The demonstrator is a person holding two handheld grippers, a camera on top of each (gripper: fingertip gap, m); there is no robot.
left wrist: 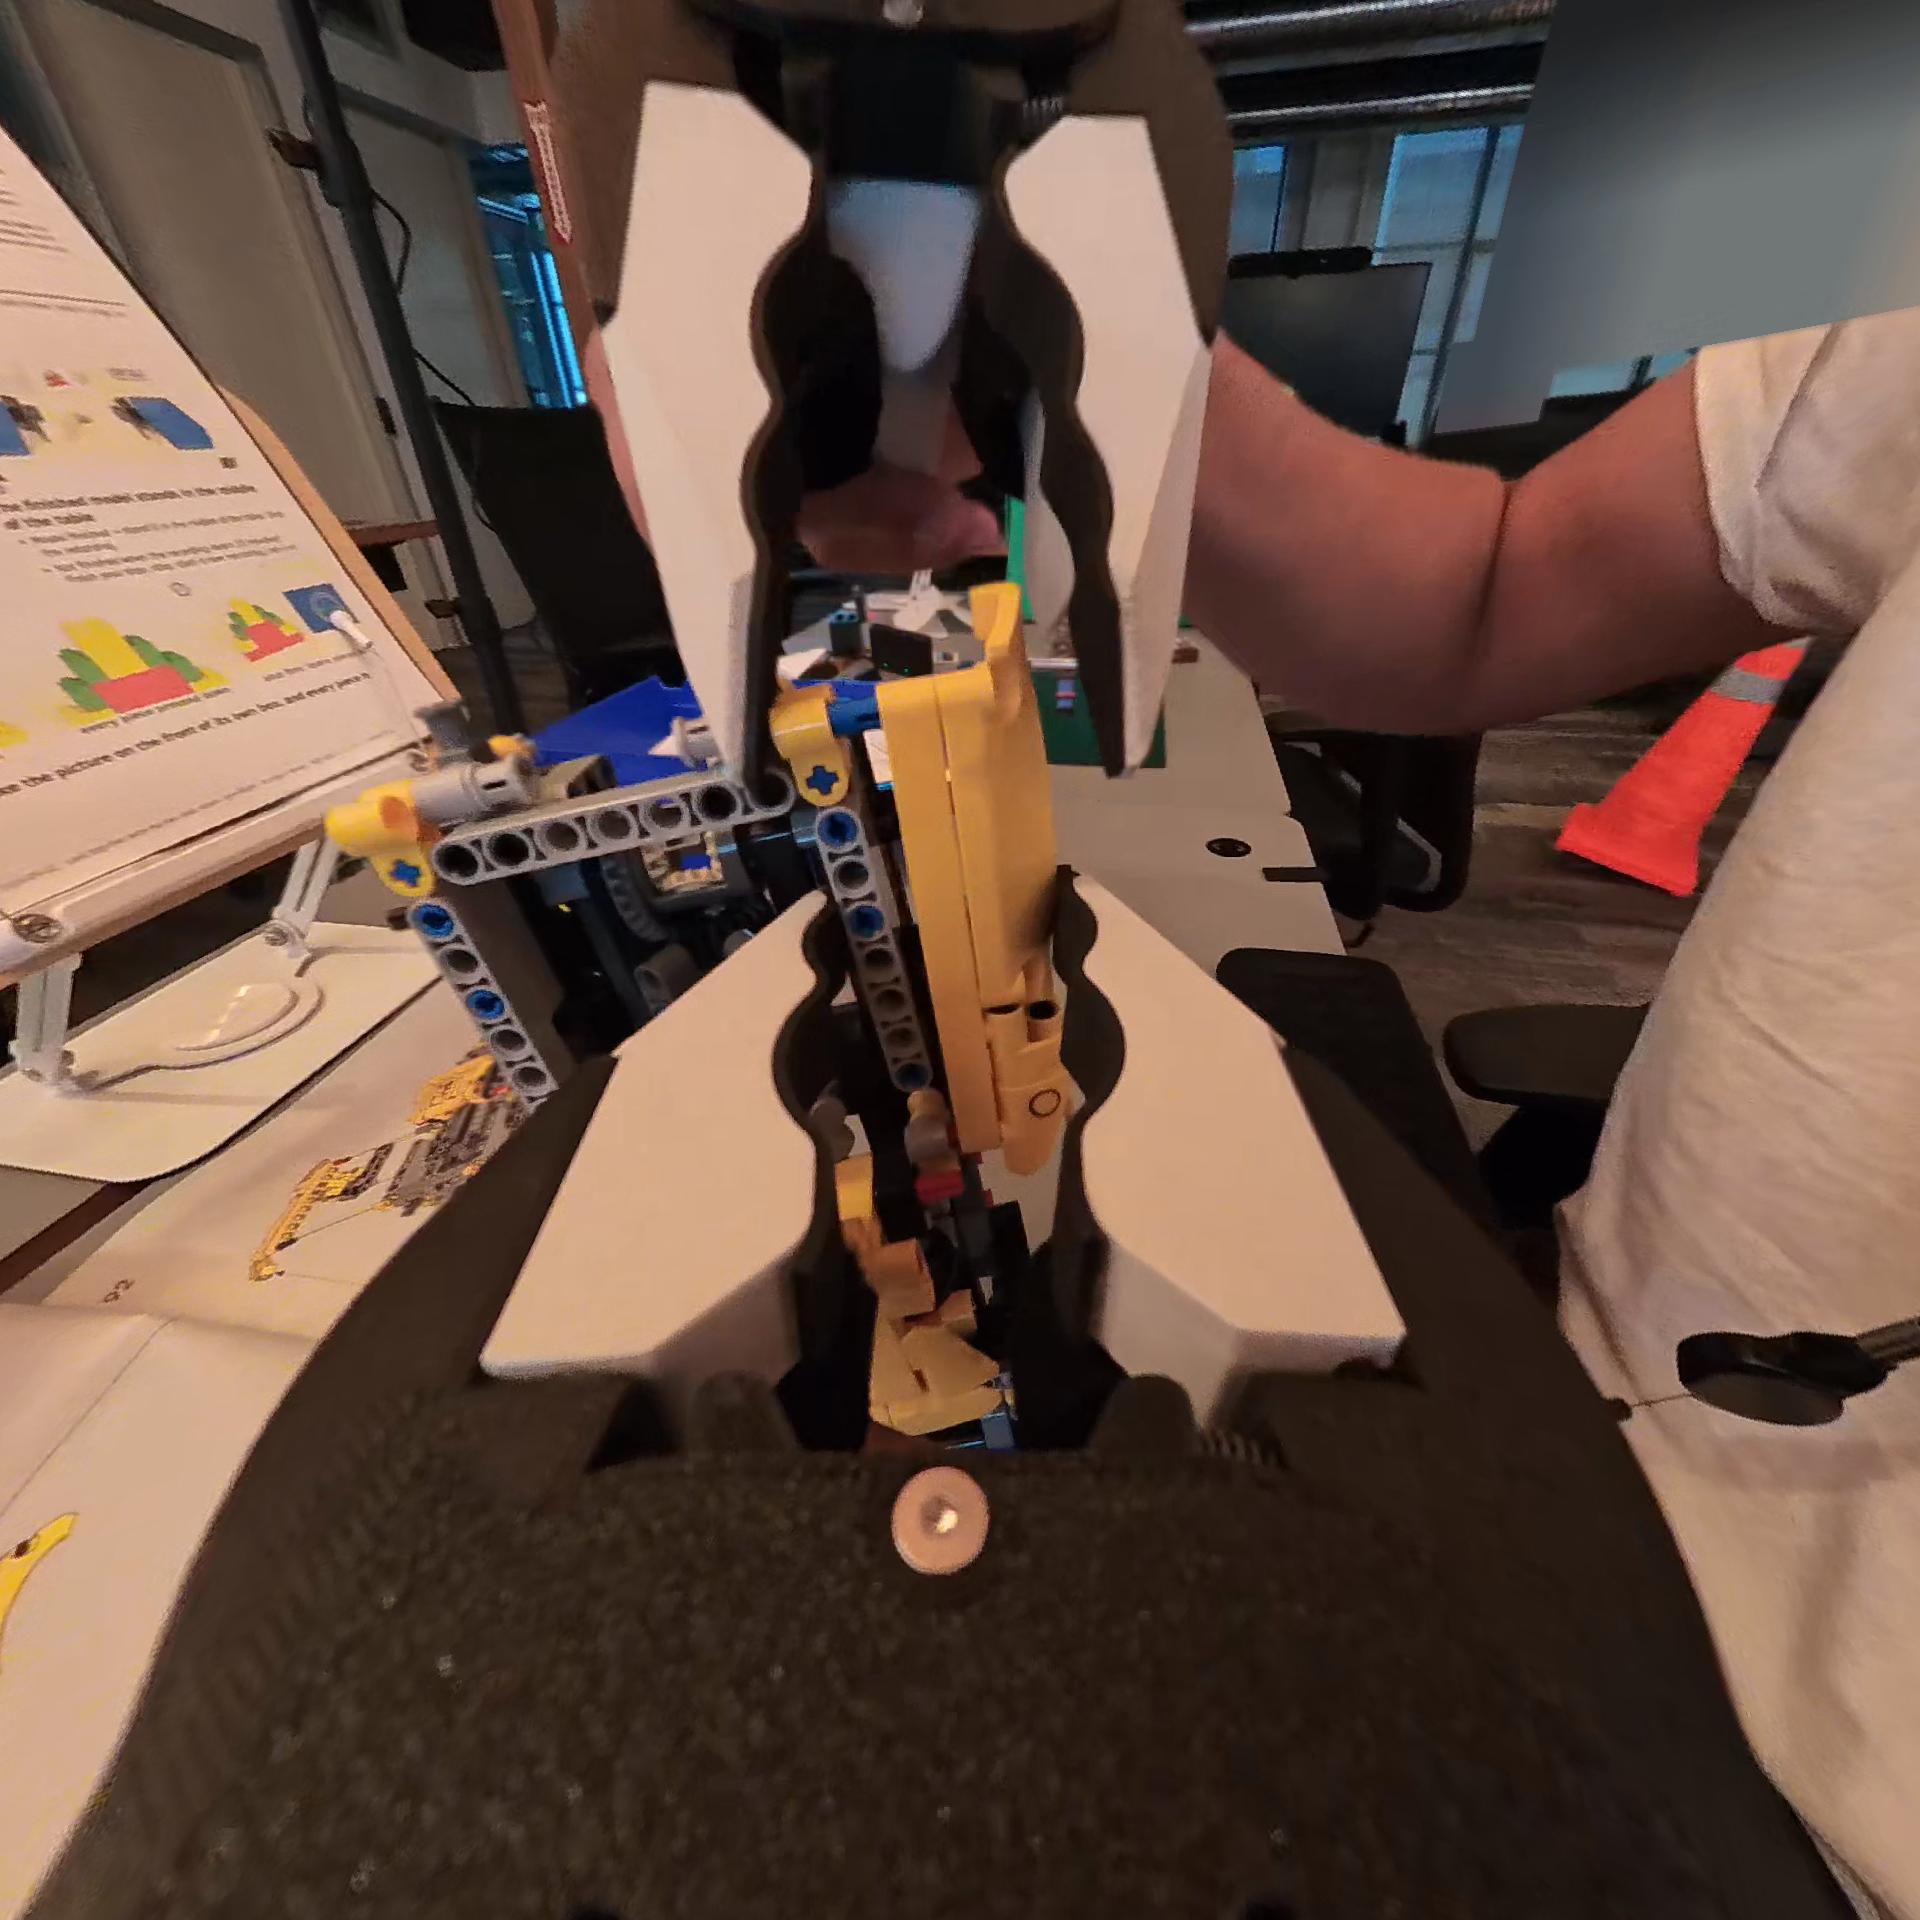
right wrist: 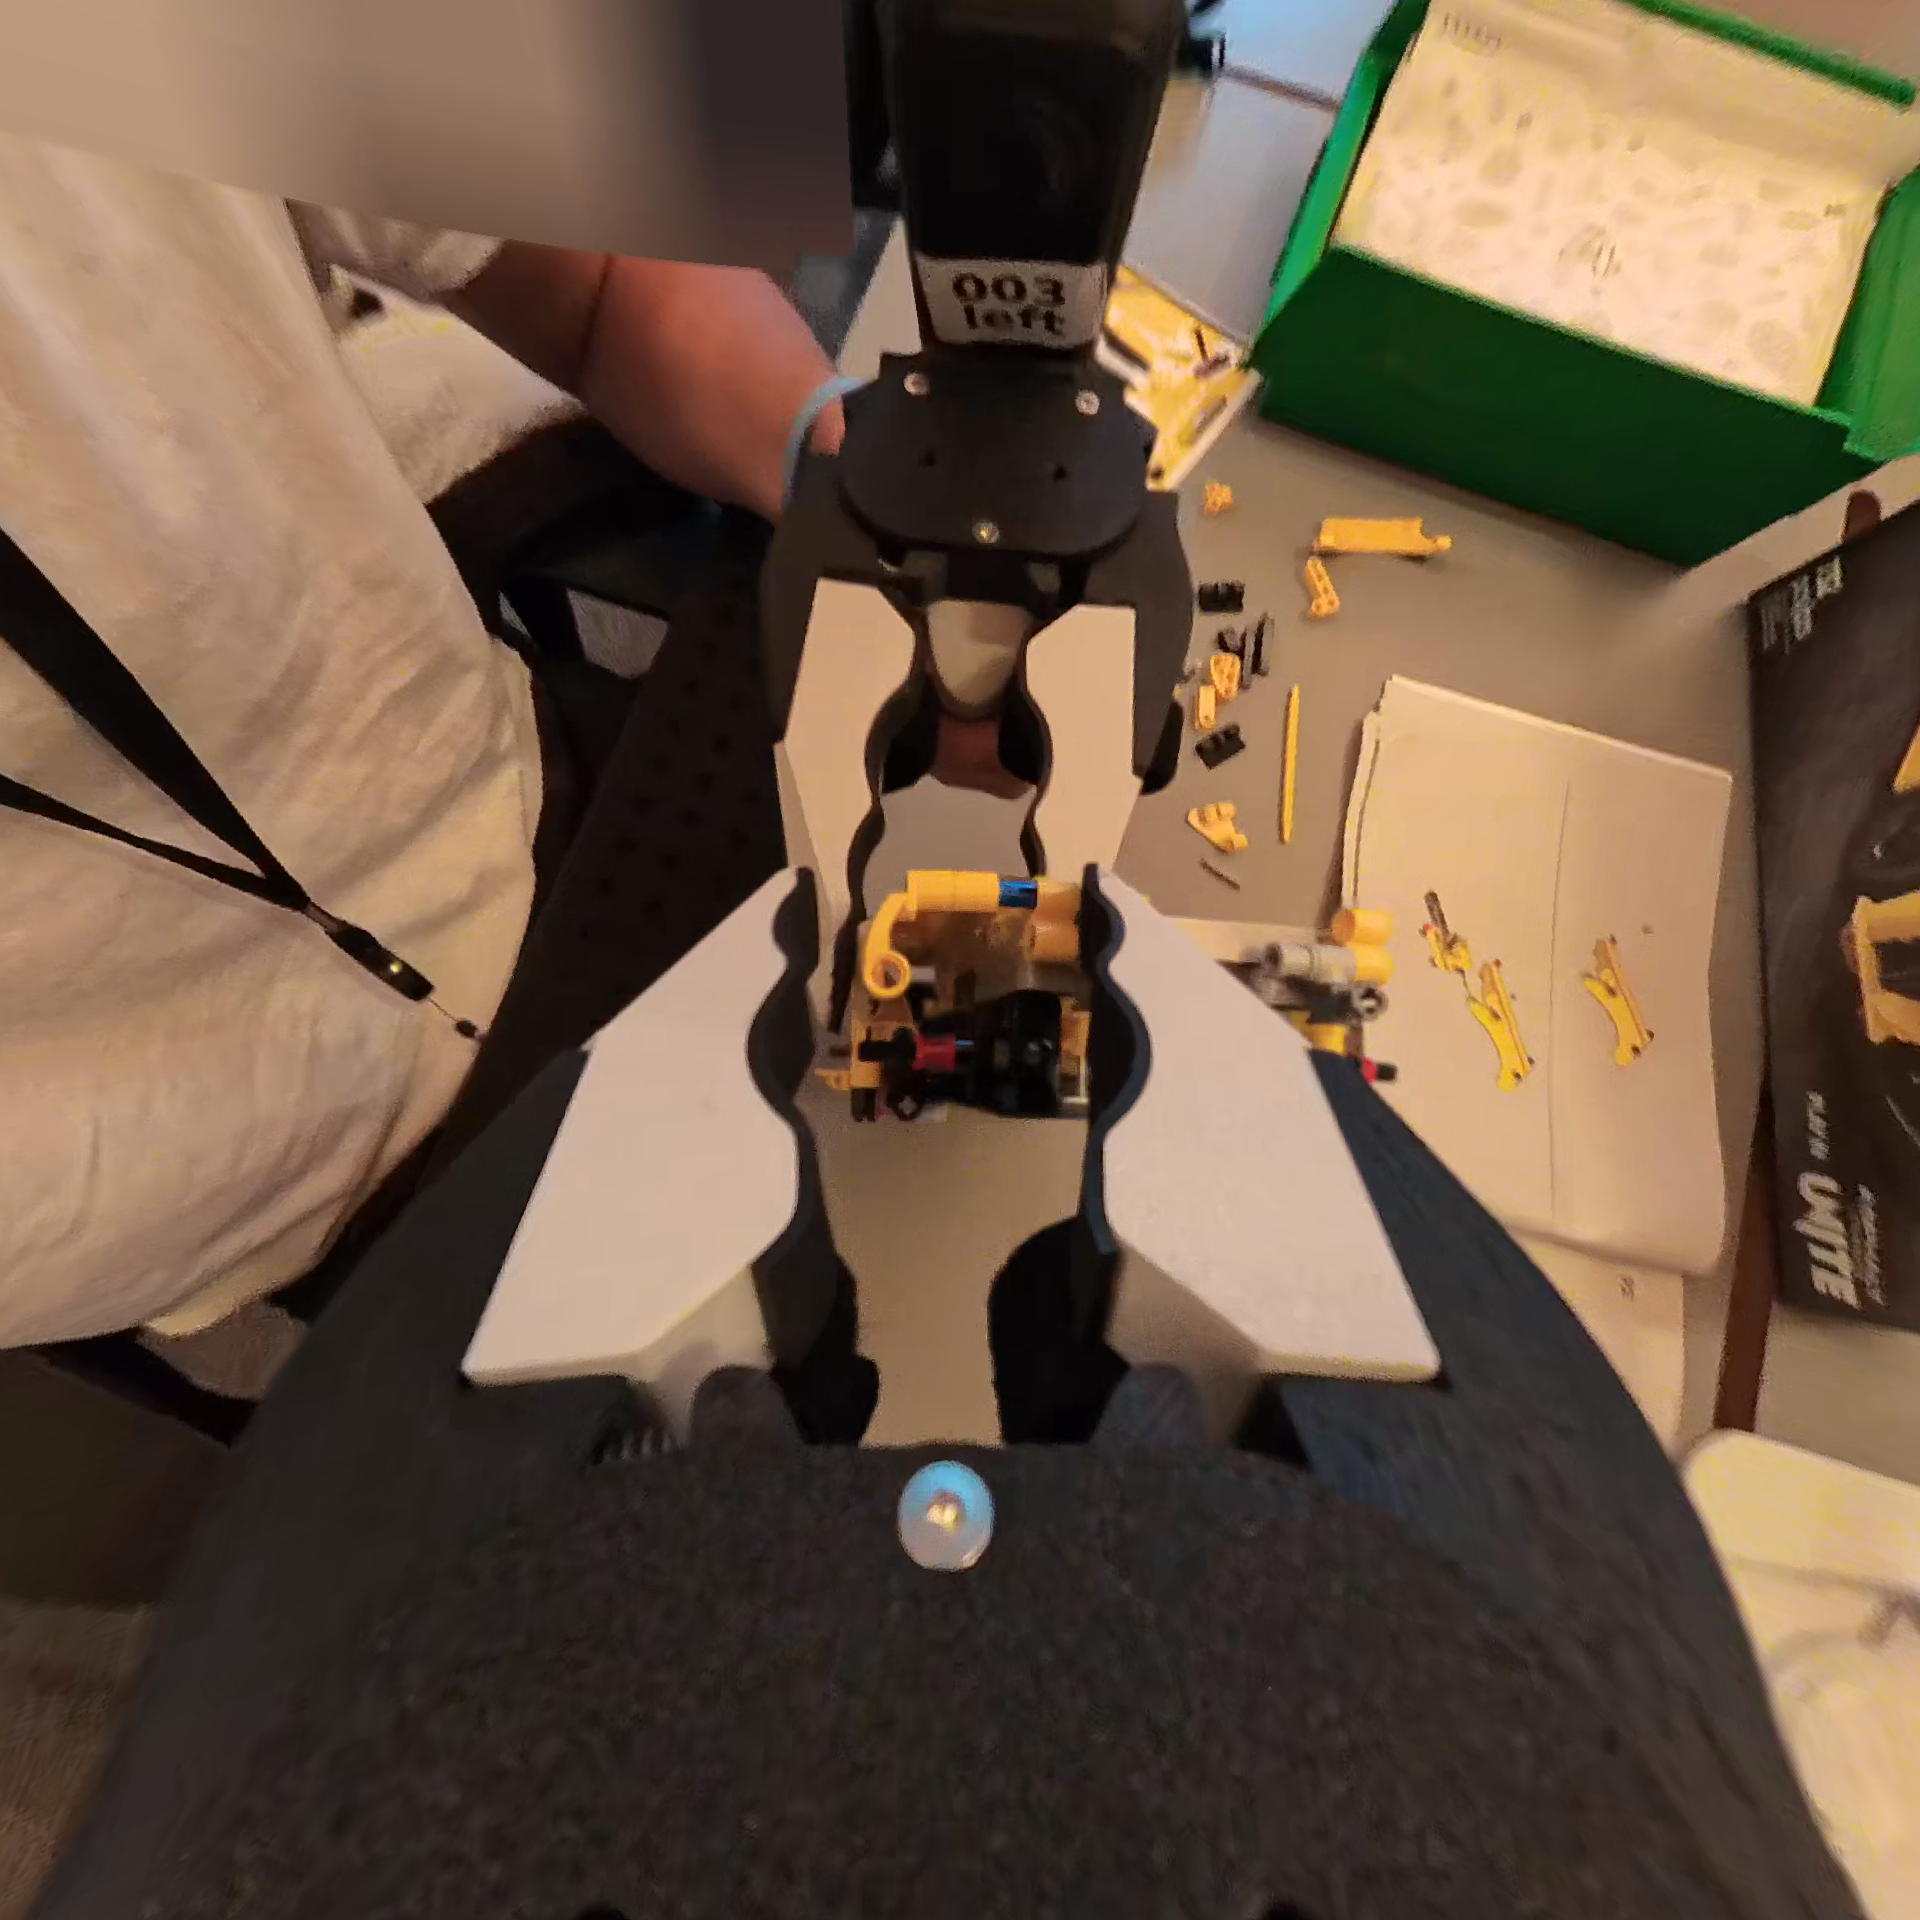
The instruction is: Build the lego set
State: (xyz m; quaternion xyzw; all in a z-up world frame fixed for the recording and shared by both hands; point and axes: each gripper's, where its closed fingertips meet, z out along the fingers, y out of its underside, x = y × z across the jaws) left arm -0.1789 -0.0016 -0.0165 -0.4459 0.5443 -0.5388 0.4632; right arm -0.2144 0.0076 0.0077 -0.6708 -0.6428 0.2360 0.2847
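Closest in, the left gripper (left wrist: 935,1039) has its fingers closed on the yellow-and-grey lego model (left wrist: 935,935), steadying it above the bench (right wrist: 1558,644) so the right gripper (right wrist: 945,997), fingers parted narrowly around its top, can work there.

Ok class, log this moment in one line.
left gripper: shut on lego model; right gripper: astride it, grip unclear; loose pieces: on table

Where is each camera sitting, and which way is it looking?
Left wrist view: sits on the left gripper, looks level along its fingers at the lego model; the person's arm shows.
Right wrist view: sits on the right gripper, looks down at the table; the person's shirt shows.
Both see the model and the opposite gripper.
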